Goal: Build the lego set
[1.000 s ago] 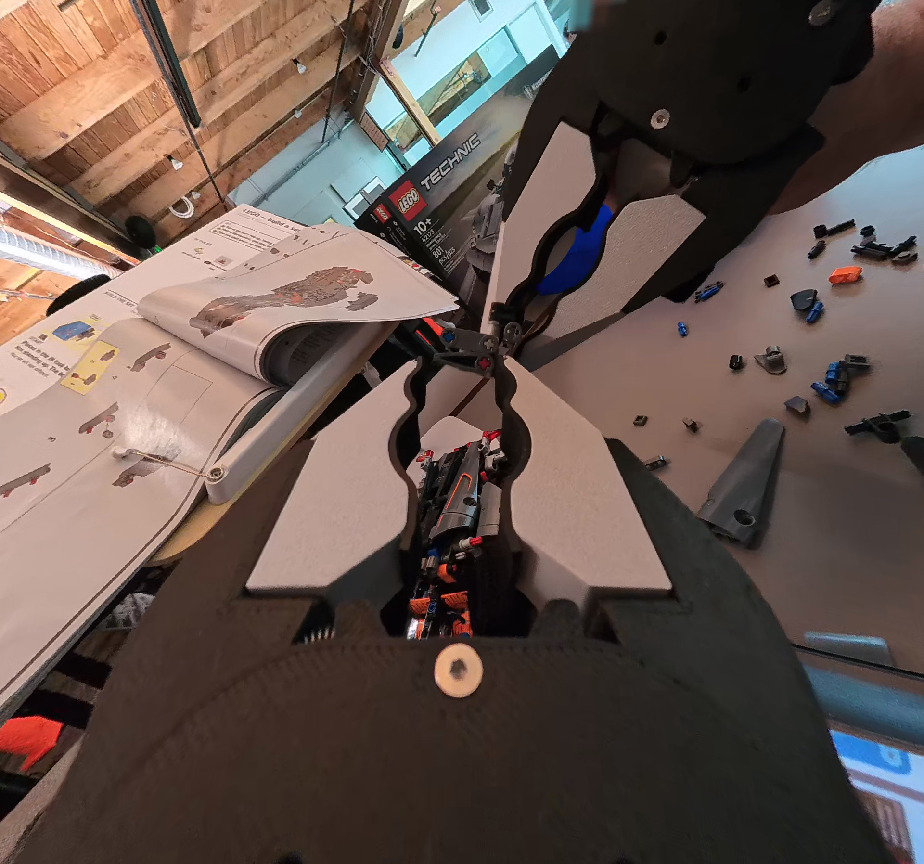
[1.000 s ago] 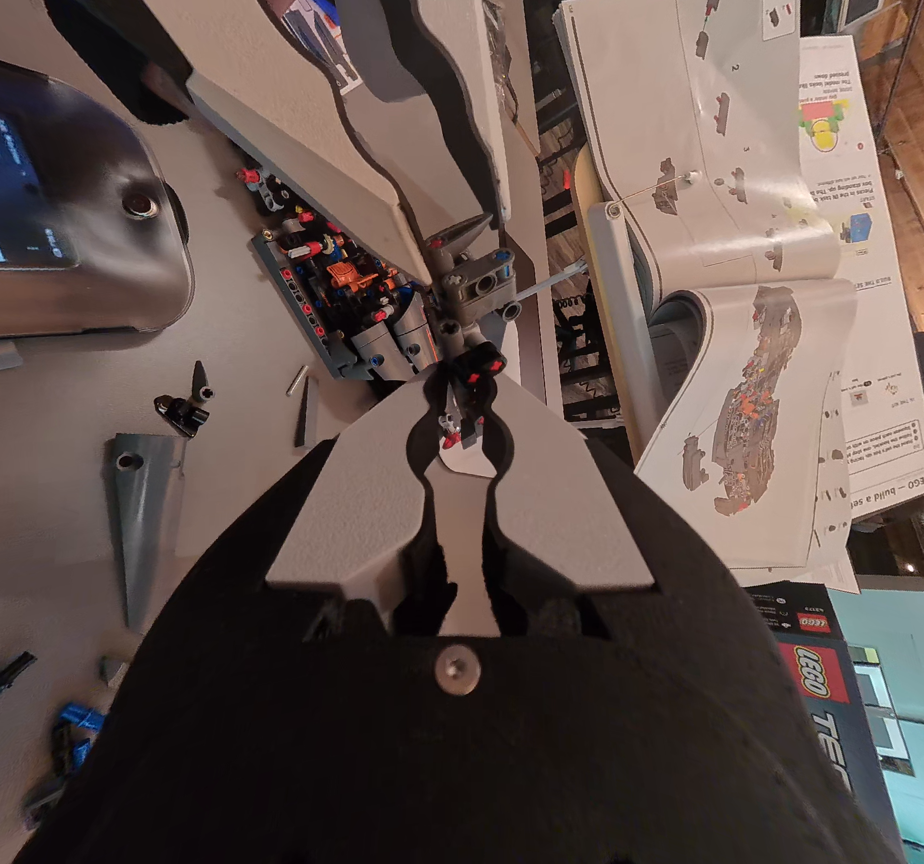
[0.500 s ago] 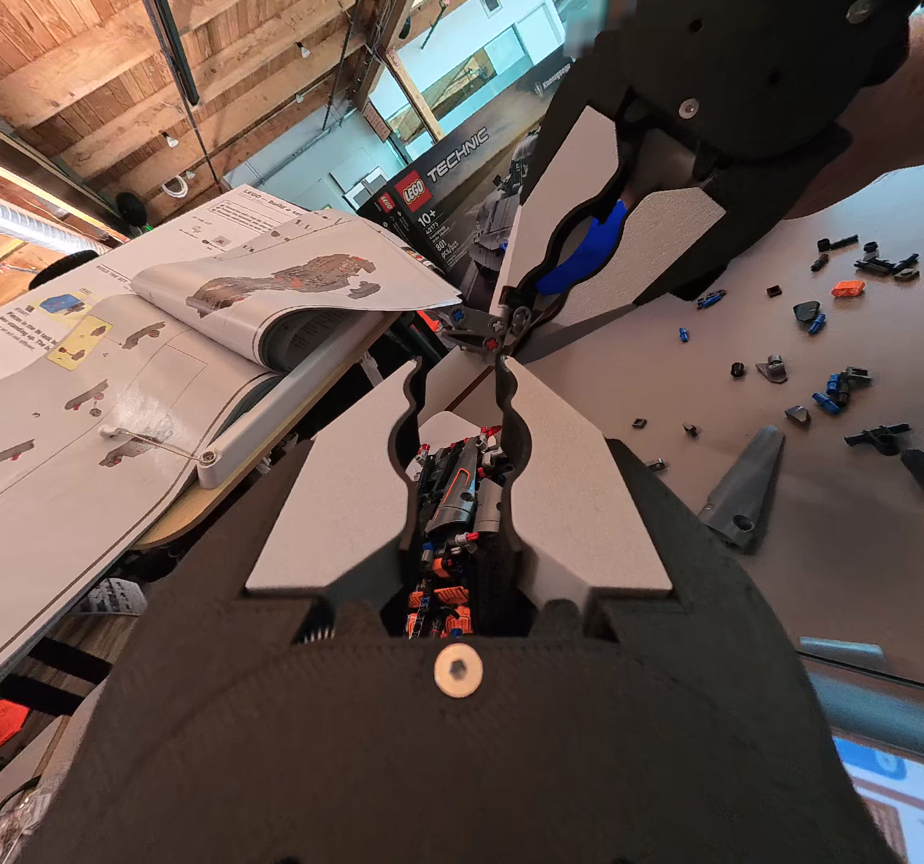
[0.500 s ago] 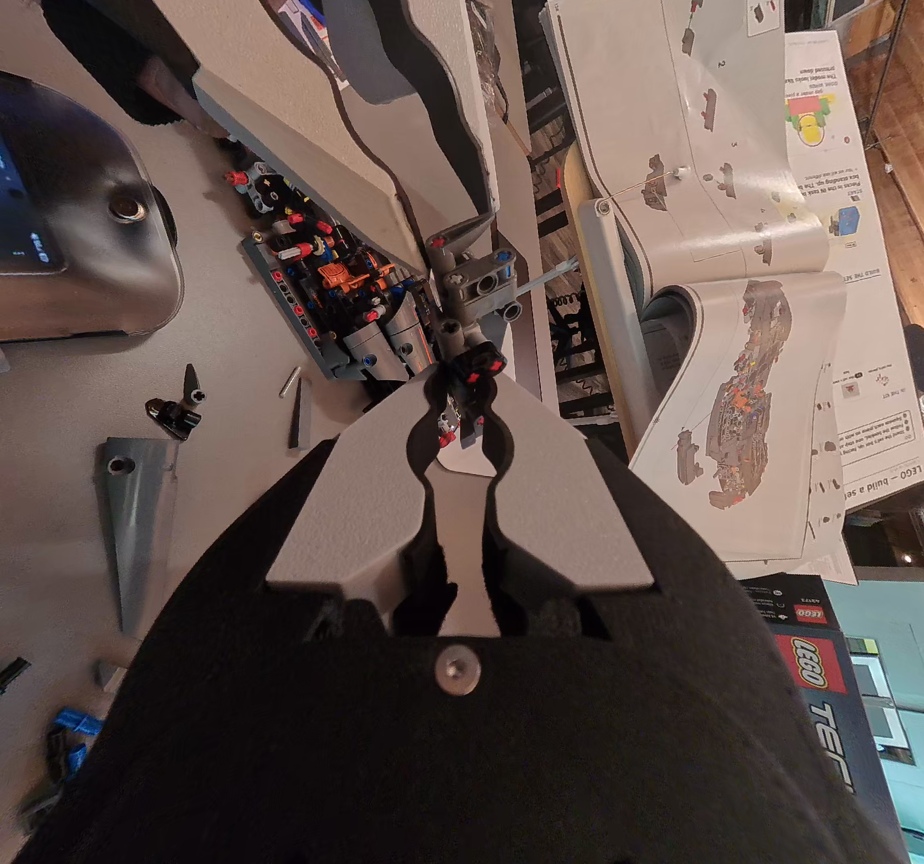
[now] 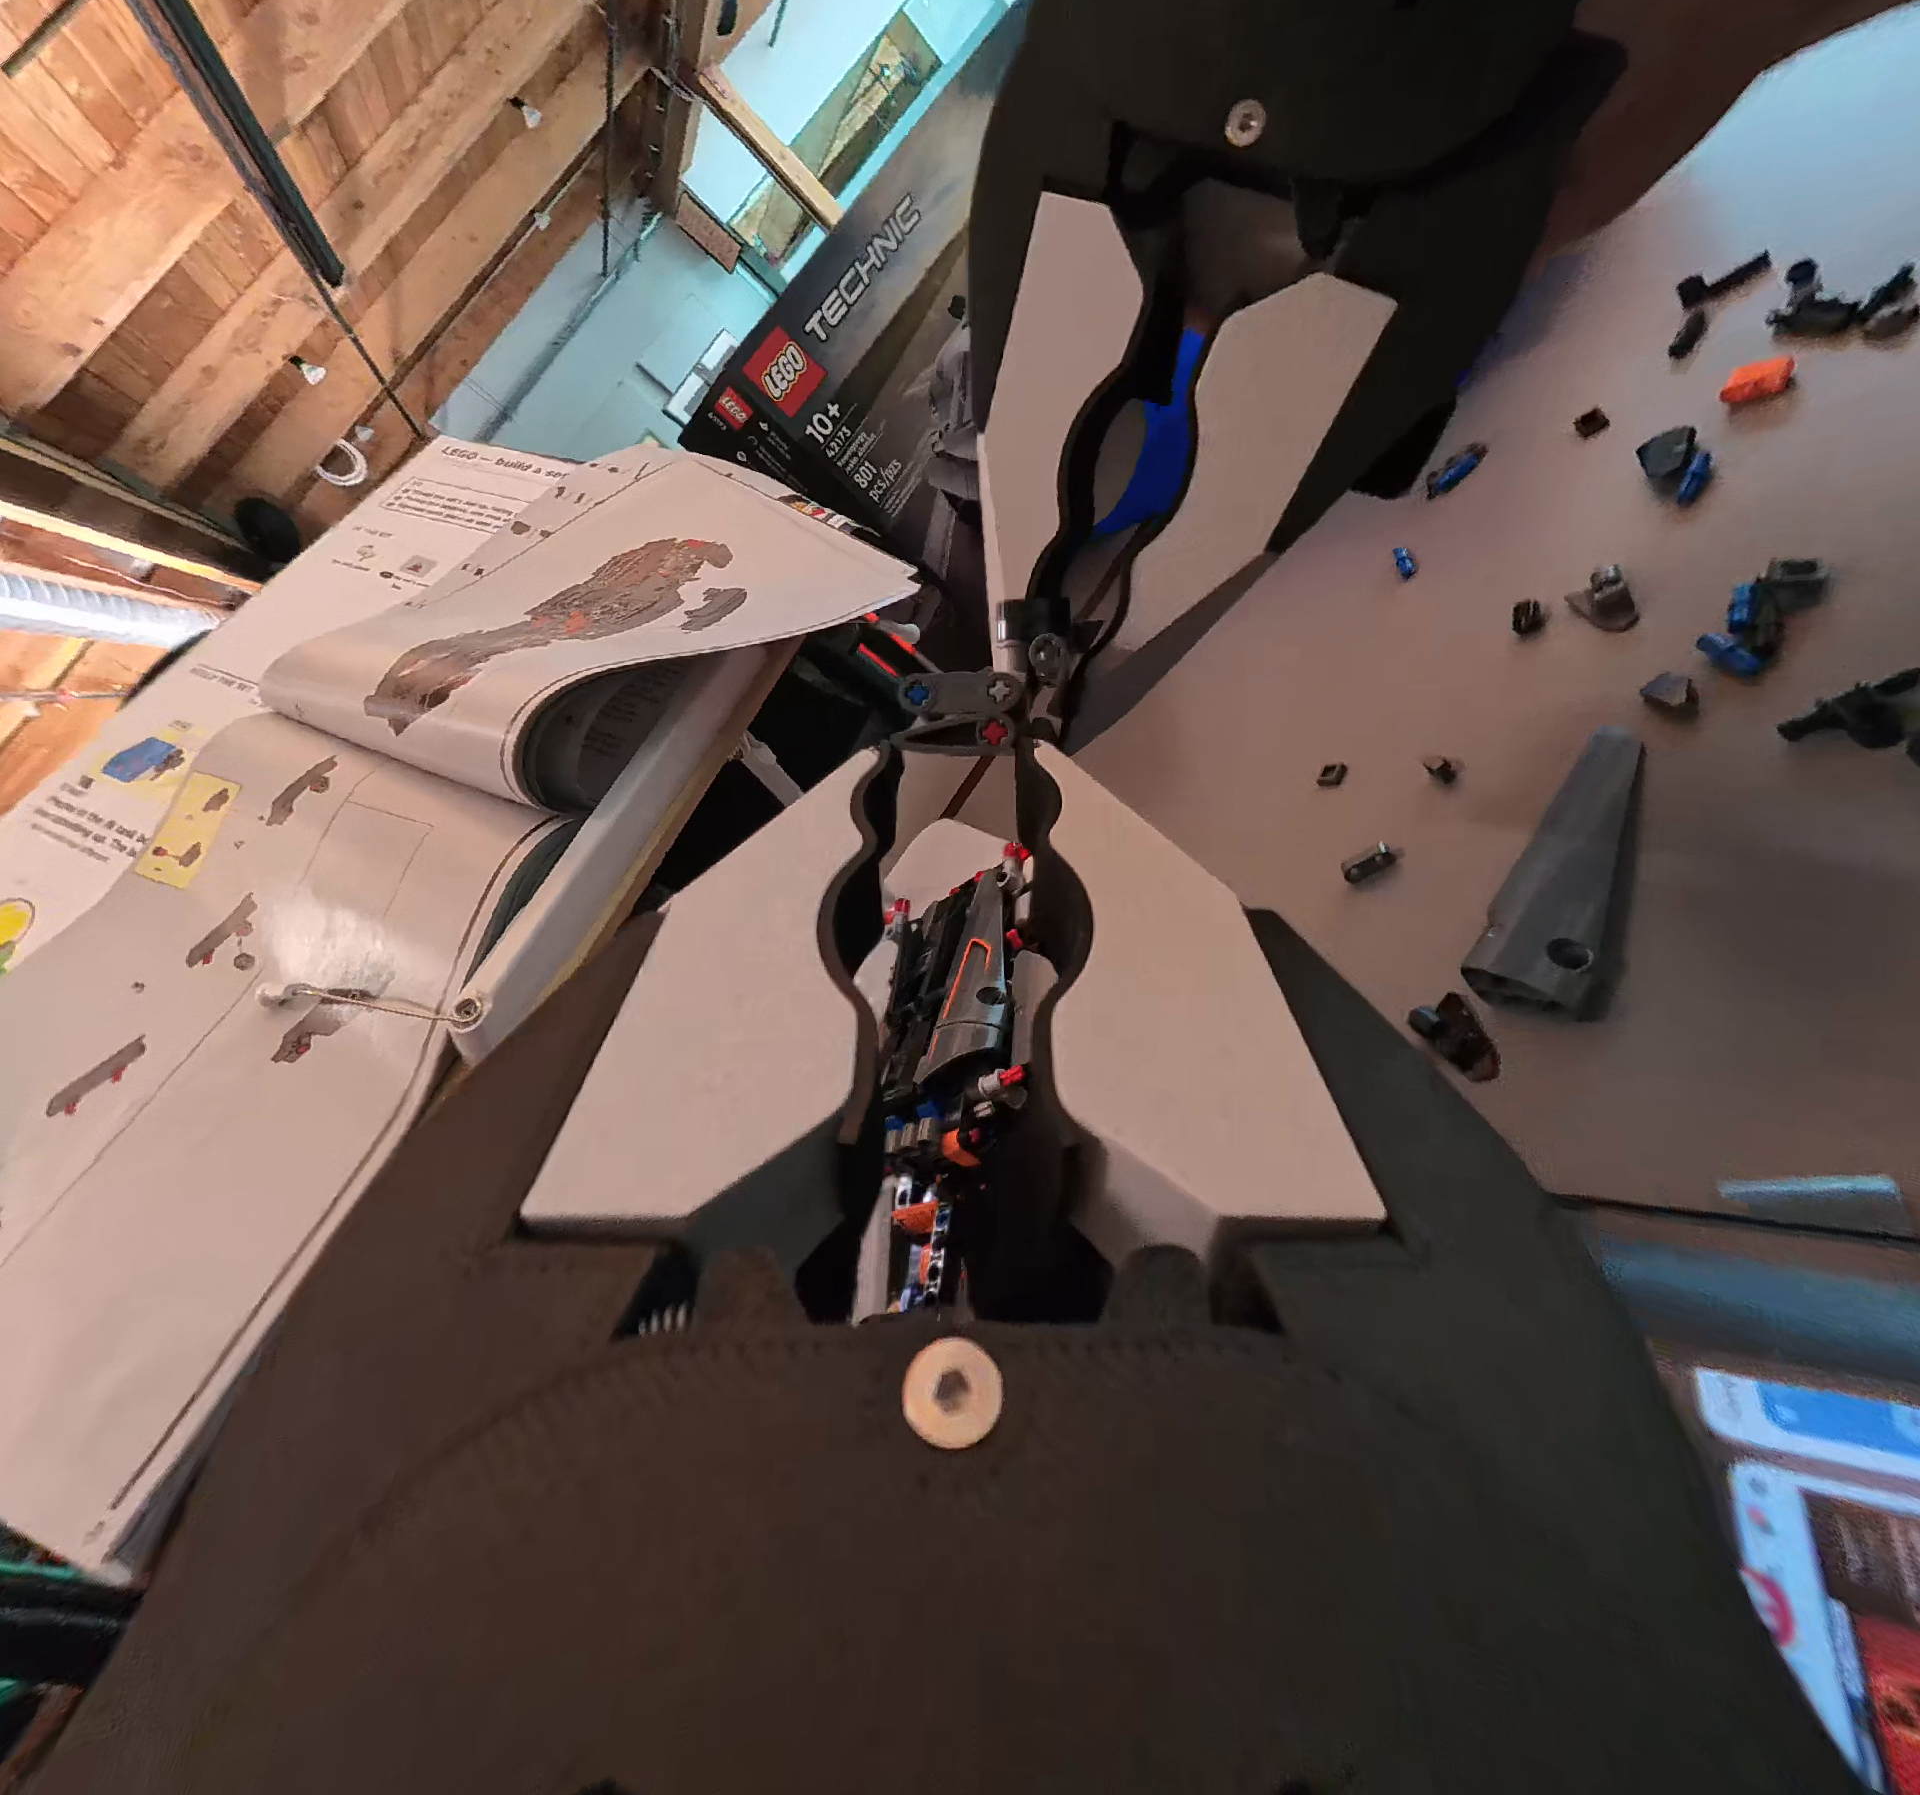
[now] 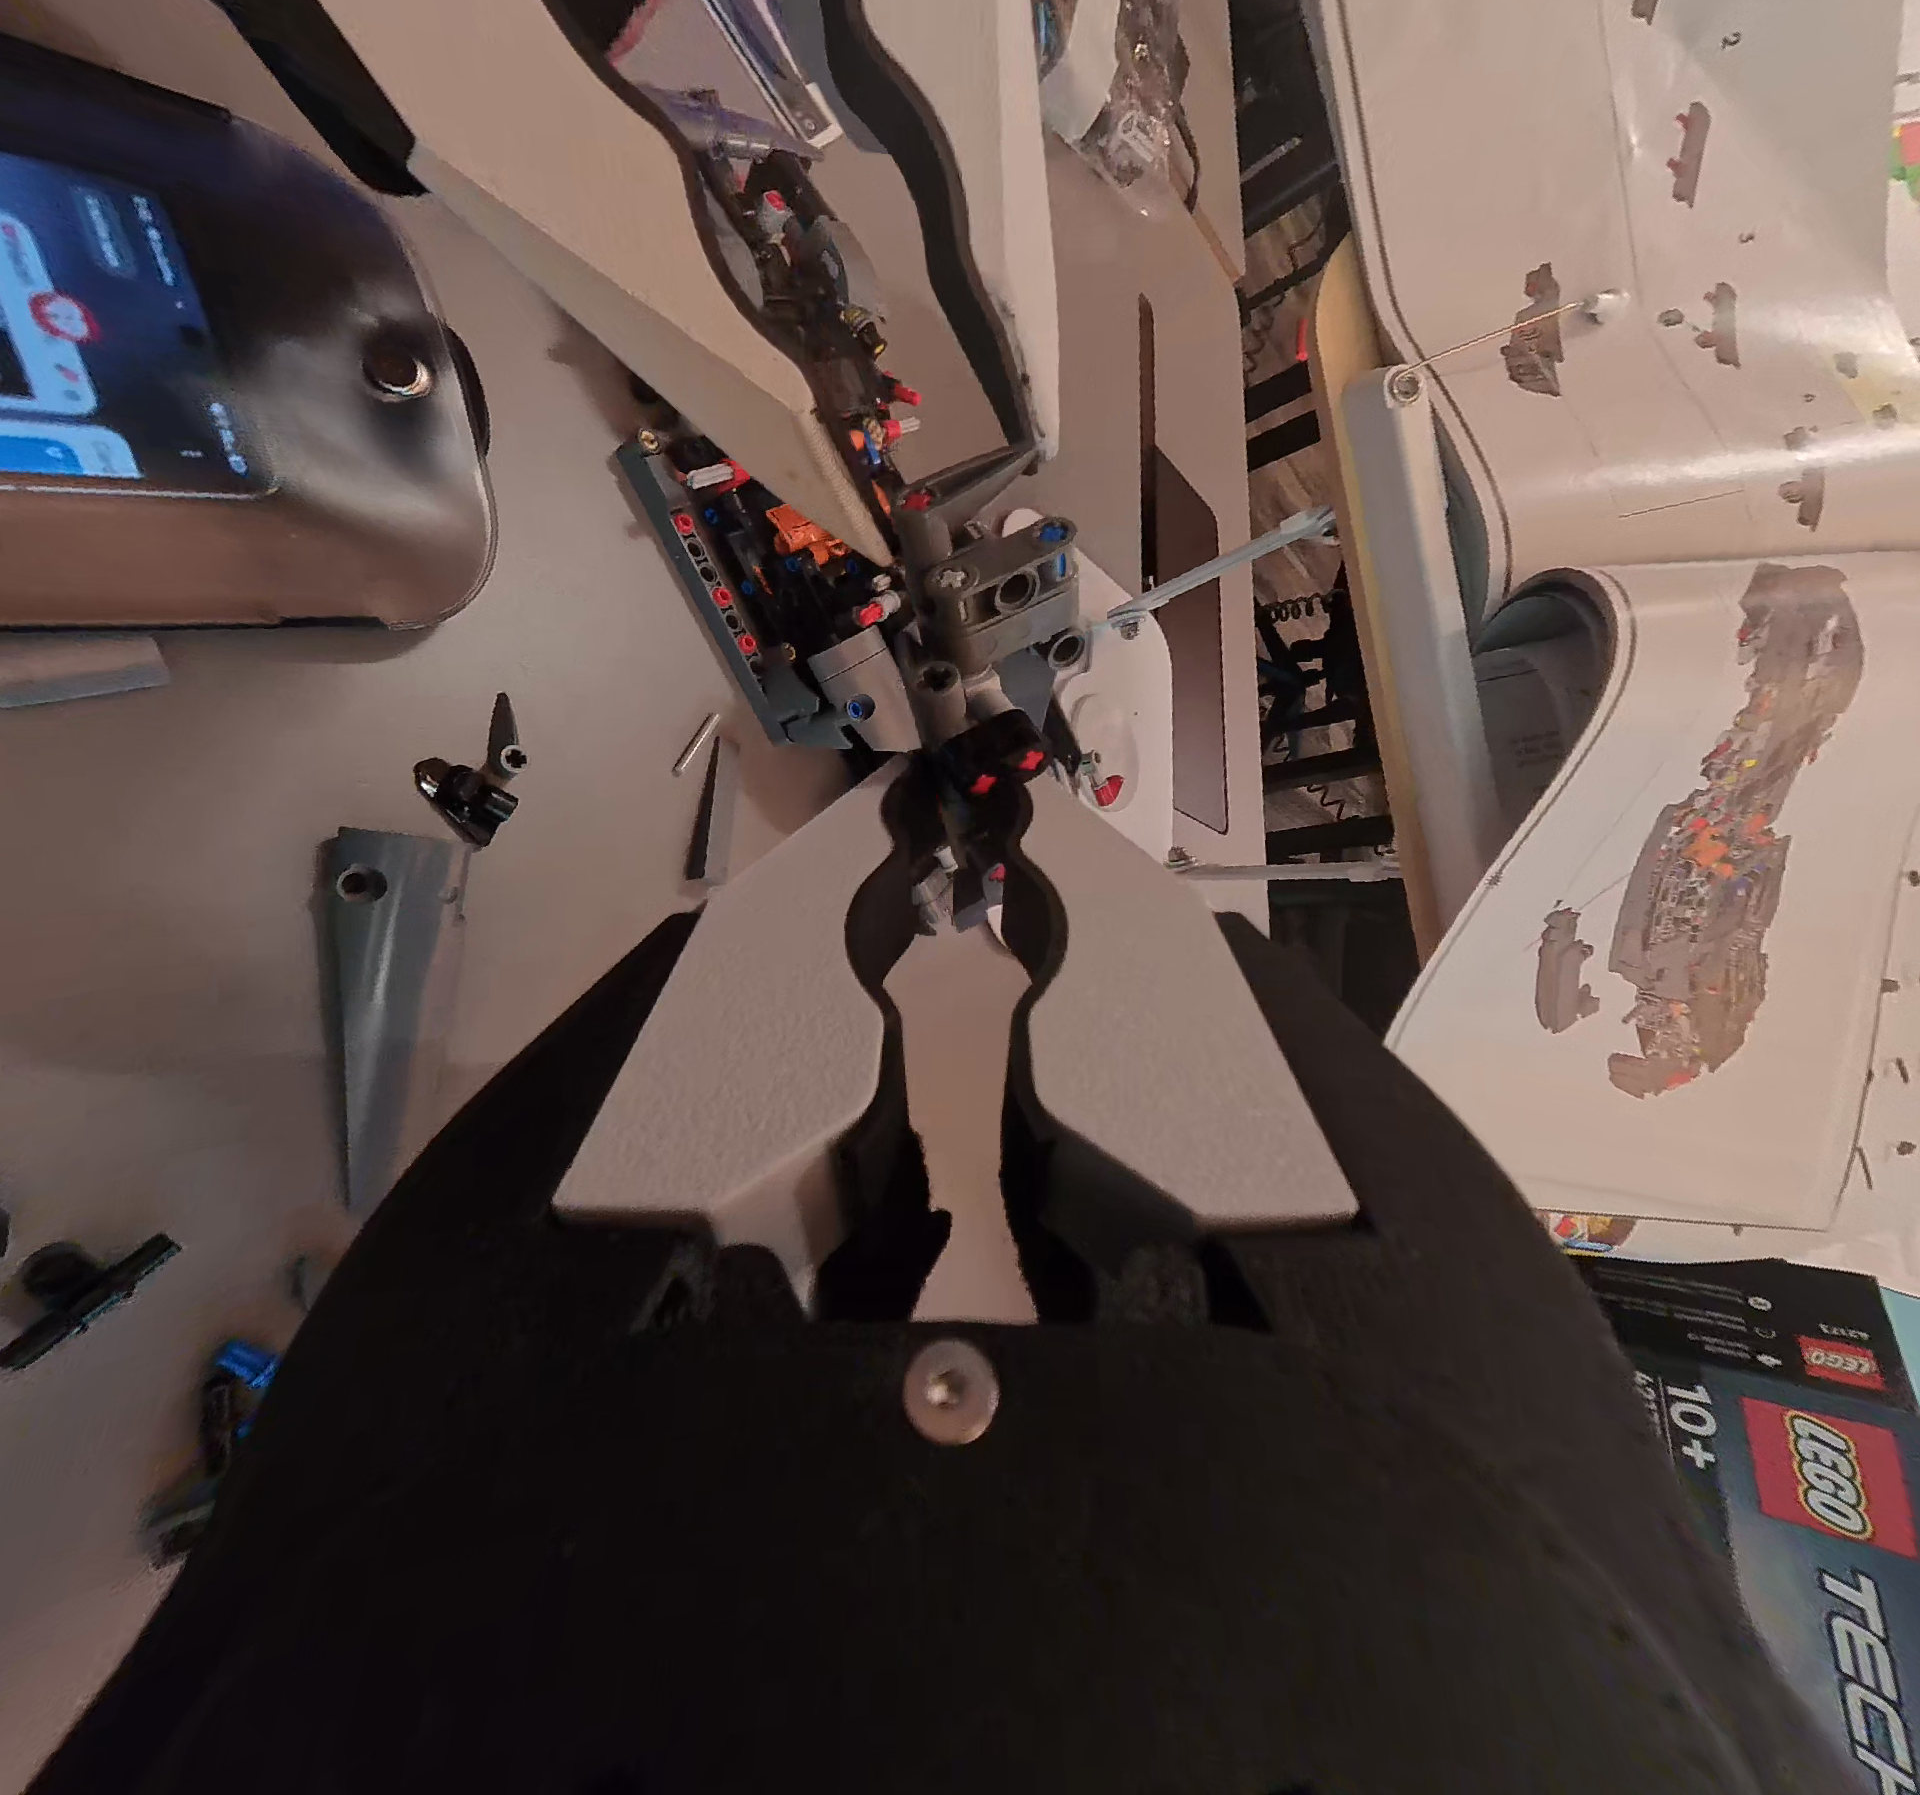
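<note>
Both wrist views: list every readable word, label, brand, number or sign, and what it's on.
I don't quote wording; these are the things that carry it:
Dark cardboard set box: red logo patch, white lettering and numbers, legible.
Open white instruction booklet: headings, step numbers and small print, mostly too small to read.
Dark device with a lit screen: text blurred.

Your work surface is a pale table [image 5: 1403,706]. A grey wedge panel [image 5: 1558,893] lies on it to the right, with small black, blue and orange loose parts [image 5: 1725,623] scattered beyond it toward the far right. An open instruction booklet [image 5: 312,862] rests at the left edge. The dark set box [image 5: 862,374] stands at the far side, behind the booklet.
</note>
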A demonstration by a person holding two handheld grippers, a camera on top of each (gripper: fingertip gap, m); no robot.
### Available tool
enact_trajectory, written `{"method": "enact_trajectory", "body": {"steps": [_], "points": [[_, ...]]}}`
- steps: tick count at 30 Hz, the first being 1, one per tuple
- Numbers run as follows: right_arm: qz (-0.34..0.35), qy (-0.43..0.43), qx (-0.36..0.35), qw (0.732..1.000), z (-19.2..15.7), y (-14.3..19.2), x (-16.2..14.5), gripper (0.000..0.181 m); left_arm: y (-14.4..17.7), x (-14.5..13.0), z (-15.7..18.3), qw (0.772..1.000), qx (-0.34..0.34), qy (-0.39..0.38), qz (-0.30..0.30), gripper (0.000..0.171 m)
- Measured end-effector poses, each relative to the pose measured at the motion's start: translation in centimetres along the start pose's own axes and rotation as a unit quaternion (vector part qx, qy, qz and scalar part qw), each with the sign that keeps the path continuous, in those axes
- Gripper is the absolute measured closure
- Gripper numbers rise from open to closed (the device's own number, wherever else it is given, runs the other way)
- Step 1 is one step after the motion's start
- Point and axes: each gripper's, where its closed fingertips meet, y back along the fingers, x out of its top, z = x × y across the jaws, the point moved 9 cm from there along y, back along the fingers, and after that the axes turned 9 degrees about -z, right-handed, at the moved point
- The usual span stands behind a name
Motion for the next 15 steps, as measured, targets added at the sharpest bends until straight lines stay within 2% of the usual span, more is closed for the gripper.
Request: {"method": "enact_trajectory", "body": {"steps": [6,9,10,15], "points": [[-0.011,0.010,0.039,0.999,-0.4,-0.1,-0.4,0.174,-0.1,-0.1,0.6,0.999,-0.010,-0.040,-0.026,0.154],[-0.013,0.008,0.057,0.998,-0.5,-0.2,-0.6,0.174,-0.2,-0.2,0.7,0.999,-0.026,-0.026,-0.024,0.157],[-0.009,0.005,0.061,0.998,-0.5,-0.2,-0.6,0.174,-0.2,-0.3,0.8,0.999,-0.040,-0.020,-0.024,0.170],[-0.009,0.001,0.081,0.997,-0.6,-0.2,-0.8,0.174,-0.6,-0.4,1.4,0.998,-0.057,-0.017,-0.032,0.169]]}}
